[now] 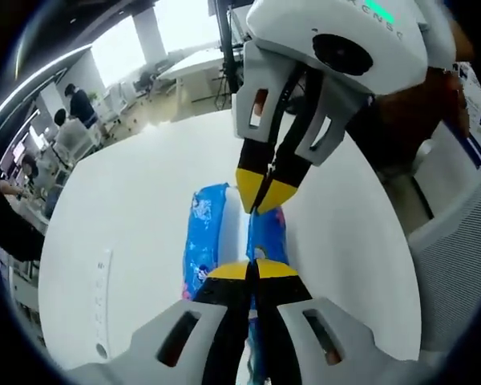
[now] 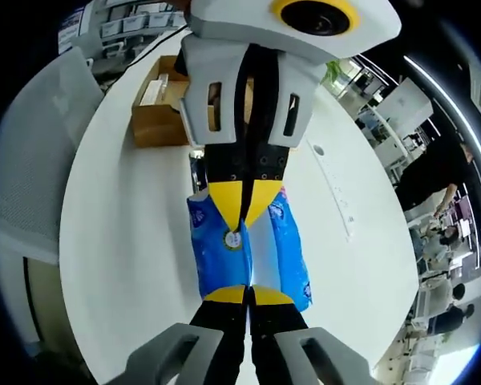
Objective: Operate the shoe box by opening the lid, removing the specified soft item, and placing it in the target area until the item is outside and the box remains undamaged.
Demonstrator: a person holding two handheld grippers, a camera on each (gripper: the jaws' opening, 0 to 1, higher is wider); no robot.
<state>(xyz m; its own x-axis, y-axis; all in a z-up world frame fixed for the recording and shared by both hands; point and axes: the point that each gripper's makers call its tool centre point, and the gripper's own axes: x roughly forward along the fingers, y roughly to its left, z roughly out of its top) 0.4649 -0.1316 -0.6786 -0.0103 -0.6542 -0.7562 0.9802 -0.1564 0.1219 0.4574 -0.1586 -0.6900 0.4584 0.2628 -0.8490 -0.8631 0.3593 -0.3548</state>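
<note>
Evidently the blue soft pack (image 2: 224, 249) is held clenched between both grippers' jaws above the bench (image 2: 128, 241), well apart from the shoe box (image 2: 156, 112), so placement is judged next.

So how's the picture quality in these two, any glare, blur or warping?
Left gripper view: windows at top blow out to white, the white table is bright, its edge bows with fisheye warping; the right claw and blue pack are fairly sharp. Right gripper view: even light, sharp blue pack, curved table edge, and the cardboard box sits stretched near the rim.
</note>
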